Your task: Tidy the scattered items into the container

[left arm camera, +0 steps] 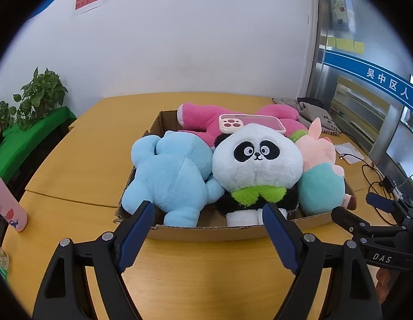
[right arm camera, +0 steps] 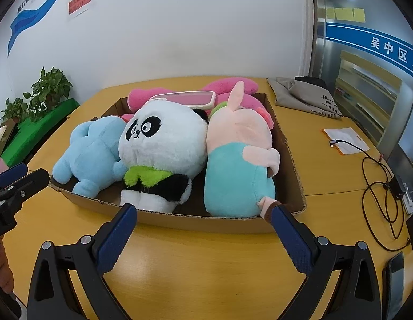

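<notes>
Through the left wrist camera, the left gripper (left arm camera: 209, 213) is seen held spread wide and empty, low over the yellow table (left arm camera: 81, 160), just short of the near wall of the cardboard box (left arm camera: 206, 230). This looks like a resting pose rather than a reach, since nothing lies between the fingers. The box is shallow and open-topped, and it is packed: a blue plush (left arm camera: 171, 178) lies on the left, a panda plush (left arm camera: 255, 160) sits upright in the middle with a green bow, and a pink-and-teal pig plush (left arm camera: 319, 173) is wedged on the right. A magenta plush (left arm camera: 201, 117) fills the far end, and a phone in a pale case (left arm camera: 250, 123) is laid flat on top of it, probably because no floor space is left. The right gripper (left arm camera: 366, 208) is glimpsed at the right edge.

Through the right wrist camera, the right gripper (right arm camera: 205, 218) is likewise seen parted and holding nothing, near the box's front wall (right arm camera: 201, 221). The pig plush (right arm camera: 238, 165) is seen to lean against the panda plush (right arm camera: 163, 149), its foot overhanging the near rim. The toys appear soft and squashed together, so they are held in place by each other. A grey bag (right arm camera: 305, 93), a card with a cable (right arm camera: 345, 140) and a power strip (right arm camera: 401, 189) are left on the table to the right; whether these belong to the task cannot be told. The tidying is judged nearly or wholly done.
</notes>
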A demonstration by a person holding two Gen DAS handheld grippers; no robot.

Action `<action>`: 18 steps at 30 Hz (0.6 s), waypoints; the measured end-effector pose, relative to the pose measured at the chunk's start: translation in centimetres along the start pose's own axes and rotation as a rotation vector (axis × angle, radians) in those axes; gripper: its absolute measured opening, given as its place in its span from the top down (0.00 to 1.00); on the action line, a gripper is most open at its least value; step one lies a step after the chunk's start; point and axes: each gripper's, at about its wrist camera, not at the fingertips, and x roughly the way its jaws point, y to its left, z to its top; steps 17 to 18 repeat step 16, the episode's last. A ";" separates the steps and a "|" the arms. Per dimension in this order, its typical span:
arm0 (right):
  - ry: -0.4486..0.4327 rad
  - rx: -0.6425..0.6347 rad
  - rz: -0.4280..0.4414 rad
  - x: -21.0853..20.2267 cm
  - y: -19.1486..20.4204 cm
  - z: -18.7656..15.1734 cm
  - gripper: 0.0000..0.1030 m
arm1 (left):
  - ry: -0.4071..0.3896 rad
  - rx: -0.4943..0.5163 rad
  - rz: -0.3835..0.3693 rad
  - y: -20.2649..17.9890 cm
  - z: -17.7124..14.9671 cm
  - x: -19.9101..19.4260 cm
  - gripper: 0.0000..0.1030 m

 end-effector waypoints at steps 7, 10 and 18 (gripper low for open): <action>0.005 -0.014 -0.007 0.0 0.2 -0.1 0.00 | 0.009 -0.007 0.013 0.0 -0.1 0.6 0.18; 0.006 -0.009 -0.012 0.1 0.0 -0.1 0.01 | 0.007 0.008 0.011 -0.4 -0.3 0.6 0.18; 0.008 -0.008 -0.016 0.2 -0.1 -0.2 0.00 | 0.031 0.012 0.049 -0.5 -0.6 0.9 0.18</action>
